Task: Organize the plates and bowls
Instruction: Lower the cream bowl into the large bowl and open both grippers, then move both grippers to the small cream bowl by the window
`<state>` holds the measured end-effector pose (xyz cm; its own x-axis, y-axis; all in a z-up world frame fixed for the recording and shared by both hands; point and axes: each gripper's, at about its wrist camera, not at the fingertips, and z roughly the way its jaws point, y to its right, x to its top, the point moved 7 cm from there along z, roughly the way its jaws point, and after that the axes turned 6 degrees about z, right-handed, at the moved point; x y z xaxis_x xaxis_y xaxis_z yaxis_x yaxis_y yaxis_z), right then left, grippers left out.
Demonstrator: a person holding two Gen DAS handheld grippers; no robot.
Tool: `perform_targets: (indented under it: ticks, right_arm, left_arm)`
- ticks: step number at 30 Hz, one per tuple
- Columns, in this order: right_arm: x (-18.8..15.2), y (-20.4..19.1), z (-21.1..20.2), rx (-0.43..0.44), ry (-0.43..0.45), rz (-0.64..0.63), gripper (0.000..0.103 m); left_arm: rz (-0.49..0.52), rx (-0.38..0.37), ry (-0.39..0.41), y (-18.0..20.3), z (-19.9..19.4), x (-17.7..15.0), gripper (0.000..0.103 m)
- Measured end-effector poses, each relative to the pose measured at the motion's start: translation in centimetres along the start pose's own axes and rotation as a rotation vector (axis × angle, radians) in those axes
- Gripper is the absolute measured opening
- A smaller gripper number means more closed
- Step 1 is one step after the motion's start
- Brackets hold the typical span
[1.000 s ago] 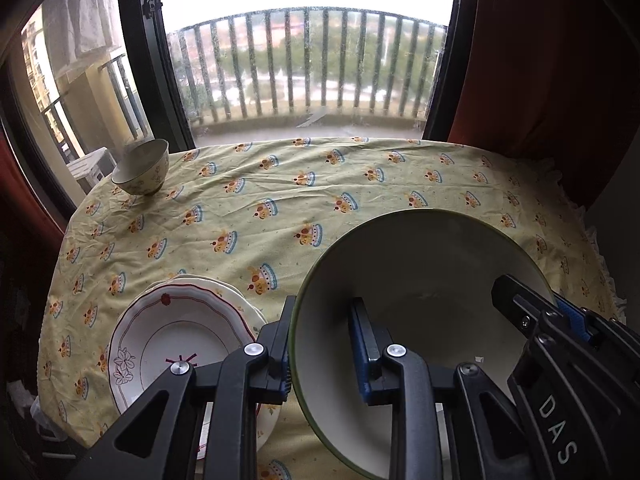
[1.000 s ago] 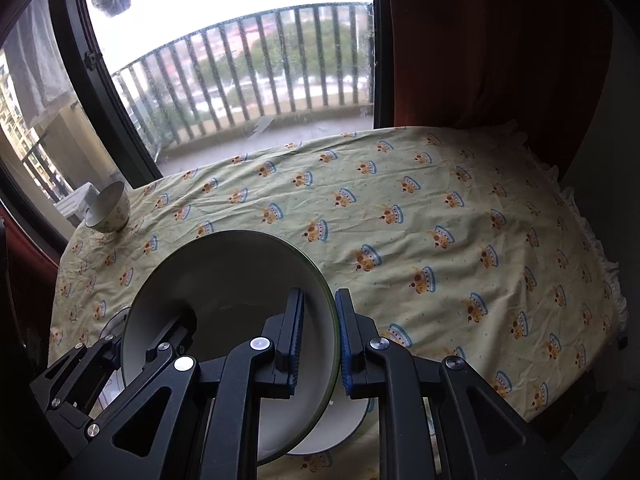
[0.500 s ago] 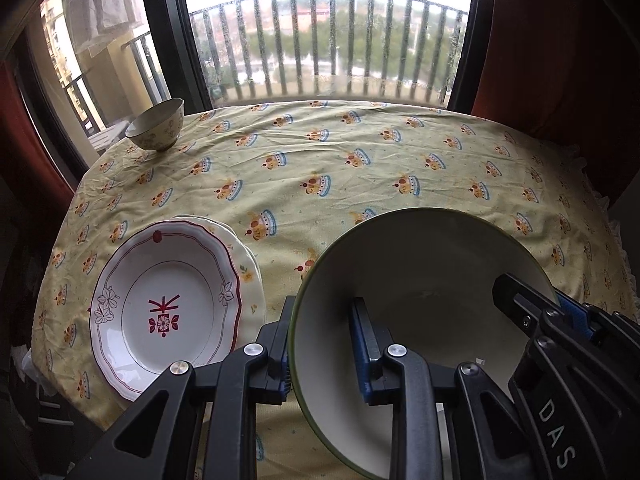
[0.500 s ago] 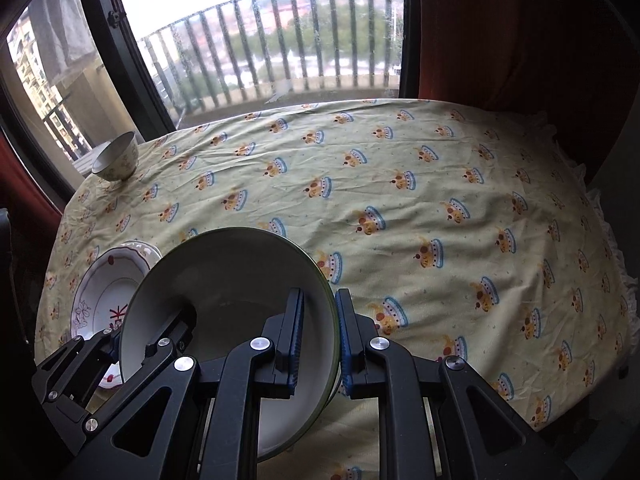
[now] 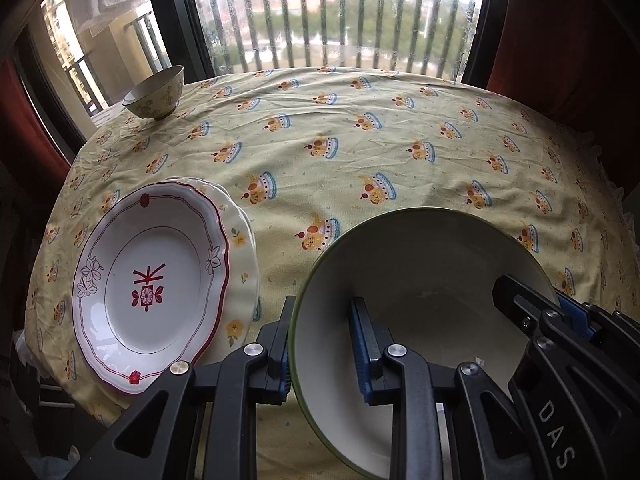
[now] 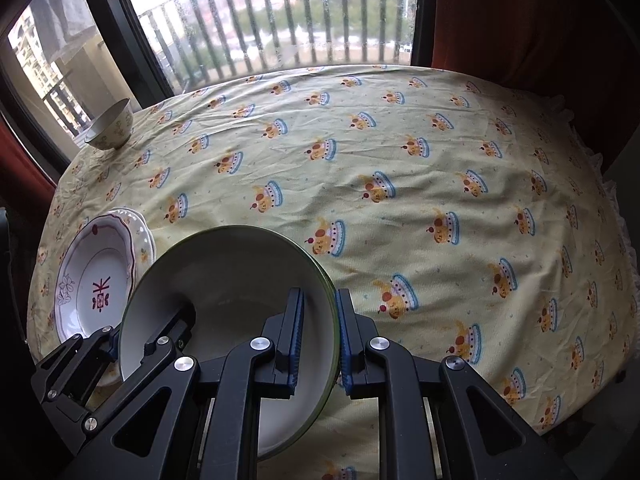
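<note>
Here the surface (image 5: pixel 360 152), covered by a yellow cloth printed with cake motifs, fills most of both wrist views; behind it stand a window with balcony railings (image 5: pixel 340 20) and a dark red curtain (image 6: pixel 520 20).

You hold the large green-rimmed bowl (image 5: pixel 420 280) between your two tools, tilted and raised above the near part of the surface. Your left hand-held gripper (image 5: pixel 320 344) is clamped on the bowl's left rim, one finger outside the wall and one inside. Your right hand-held gripper (image 6: pixel 318 336) is clamped on the opposite rim in the same way, with blue pads on either side of the wall. In the left wrist view the right tool appears at the lower right, marked "DAS"; in the right wrist view the left tool appears at the lower left, reaching into the bowl.

To the left of the bowl, the red-trimmed plate (image 5: pixel 152 276) lies on a pale floral plate (image 5: pixel 242 256), whose edge shows along the upper and right sides. This stack rests near the left edge of the surface, just beside the held bowl.

The small patterned bowl (image 5: pixel 156 94) stands upright at the far left corner, well apart from the stack and from both tools.
</note>
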<state>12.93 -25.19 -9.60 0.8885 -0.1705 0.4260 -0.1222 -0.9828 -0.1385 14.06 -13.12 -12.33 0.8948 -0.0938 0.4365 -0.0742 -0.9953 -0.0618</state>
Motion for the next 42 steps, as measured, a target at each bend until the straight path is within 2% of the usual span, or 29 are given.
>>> perform_targets:
  ticks: [10, 16, 18, 19, 20, 21, 22, 23, 25, 29, 34, 42]
  right_arm:
    - [0.4, 0.0, 0.4, -0.028, 0.028, -0.033, 0.019]
    - [0.4, 0.1, 0.7, -0.043, 0.020, -0.038, 0.023]
    - [0.4, -0.1, 0.6, -0.034, 0.017, -0.044, 0.026]
    - [0.4, -0.3, 0.5, -0.023, 0.017, -0.047, 0.031]
    - [0.5, -0.4, 0.3, -0.016, 0.019, -0.049, 0.046]
    - [0.7, -0.6, 0.0, -0.015, 0.029, -0.050, 0.056]
    - [0.9, -0.6, -0.4, -0.024, 0.047, -0.047, 0.068]
    - [1.1, -0.8, -0.9, -0.030, 0.065, -0.046, 0.070]
    - [1.3, -1.4, -1.4, -0.027, 0.071, -0.053, 0.071]
    - [2.0, -2.9, -2.7, -0.021, 0.099, -0.050, 0.076]
    - [2.7, -6.0, -4.3, -0.034, 0.127, -0.031, 0.076]
    - [3.9, -13.0, -5.9, -0.050, 0.168, -0.022, 0.077]
  left_arm:
    - [-0.036, -0.046, -0.022, 0.3, 1.2, -0.2, 0.023]
    - [-0.033, -0.034, -0.024, 0.2, 1.2, -0.3, 0.022]
    - [-0.029, -0.028, -0.009, 0.0, 0.8, 0.0, 0.028]
    - [-0.024, -0.024, 0.000, -0.1, 0.5, 0.1, 0.036]
    - [-0.020, -0.022, 0.006, -0.2, 0.2, 0.3, 0.043]
    - [-0.021, -0.024, 0.010, -0.4, -0.1, 0.5, 0.046]
    - [-0.019, -0.031, 0.012, -0.5, -0.3, 0.6, 0.054]
    - [-0.017, -0.036, 0.015, -0.7, -0.6, 0.8, 0.061]
    - [-0.015, -0.049, 0.031, -1.2, -1.3, 1.1, 0.064]
    - [0.022, -0.057, 0.078, -2.6, -2.6, 2.2, 0.078]
    - [0.023, -0.073, 0.111, -6.0, -4.2, 3.4, 0.083]
    - [0.040, -0.066, 0.155, -12.8, -5.8, 5.3, 0.086]
